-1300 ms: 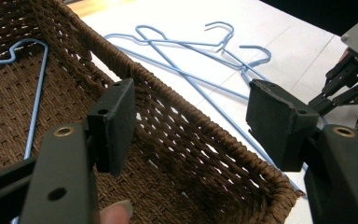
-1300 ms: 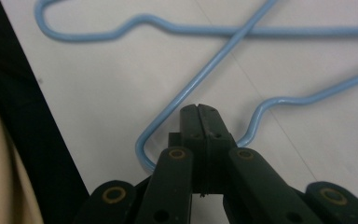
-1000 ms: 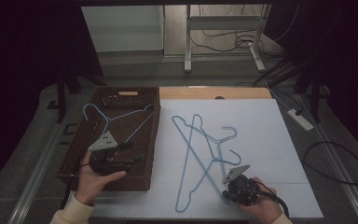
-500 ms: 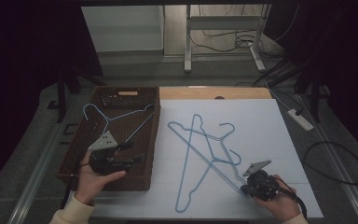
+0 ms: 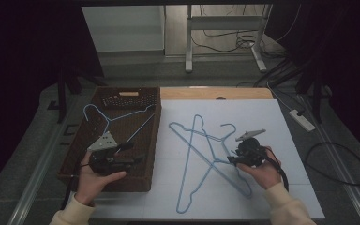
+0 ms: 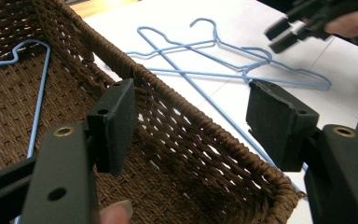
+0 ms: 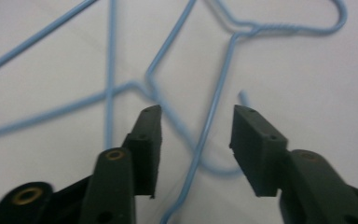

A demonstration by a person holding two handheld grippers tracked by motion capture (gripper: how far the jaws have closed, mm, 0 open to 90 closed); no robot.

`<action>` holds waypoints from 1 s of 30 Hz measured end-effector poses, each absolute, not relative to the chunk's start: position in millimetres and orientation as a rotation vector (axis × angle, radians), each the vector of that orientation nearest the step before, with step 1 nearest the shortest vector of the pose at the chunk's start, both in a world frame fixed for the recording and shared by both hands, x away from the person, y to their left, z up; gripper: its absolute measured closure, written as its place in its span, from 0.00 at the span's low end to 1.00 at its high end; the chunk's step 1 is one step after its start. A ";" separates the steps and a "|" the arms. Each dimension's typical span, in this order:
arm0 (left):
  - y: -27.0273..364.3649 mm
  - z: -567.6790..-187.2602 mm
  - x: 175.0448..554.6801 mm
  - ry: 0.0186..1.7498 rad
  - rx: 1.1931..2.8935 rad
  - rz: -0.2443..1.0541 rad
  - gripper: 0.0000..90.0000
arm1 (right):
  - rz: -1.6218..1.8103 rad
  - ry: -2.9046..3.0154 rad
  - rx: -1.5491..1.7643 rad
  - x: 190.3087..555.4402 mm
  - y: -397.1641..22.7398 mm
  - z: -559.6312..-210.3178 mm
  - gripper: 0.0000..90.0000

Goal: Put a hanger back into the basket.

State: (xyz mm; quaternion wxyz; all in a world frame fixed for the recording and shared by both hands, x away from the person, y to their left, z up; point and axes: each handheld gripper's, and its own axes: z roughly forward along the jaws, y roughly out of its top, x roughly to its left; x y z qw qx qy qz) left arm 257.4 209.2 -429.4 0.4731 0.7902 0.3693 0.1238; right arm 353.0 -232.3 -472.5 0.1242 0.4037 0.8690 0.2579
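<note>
Right claw (image 5: 230,158): jaws just opening, apart over crossed light-blue wire hangers (image 5: 201,154), gripping nothing.
Left claw (image 5: 132,152): apart, over brown woven basket (image 5: 75,159) left of those hangers.

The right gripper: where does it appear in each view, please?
High view: right gripper, lower right, over the blue hangers.
Left gripper view: top right corner.
Right gripper view: its jaws rise from the bottom, open.
Shared landmark: the hangers on the white table.

Light blue wire hangers (image 5: 206,154) lie on a white worktop (image 5: 281,136) beside a dark brown woven basket (image 5: 147,140).
</note>
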 end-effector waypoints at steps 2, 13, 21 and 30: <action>209.3 -429.5 257.5 0.903 1.935 0.304 0.38 | 0.715 2.536 1.205 367.6 -227.8 -475.8 0.56; 208.8 -429.7 257.9 0.902 1.935 0.303 0.38 | 0.619 2.549 1.282 406.2 -213.1 -491.8 0.60; 208.9 -429.6 258.0 0.902 1.933 0.304 0.38 | 0.532 2.561 1.305 415.7 -202.5 -498.9 0.77; 209.1 -429.1 257.4 0.899 1.932 0.305 0.38 | 0.483 2.544 1.375 417.5 -194.3 -497.2 0.98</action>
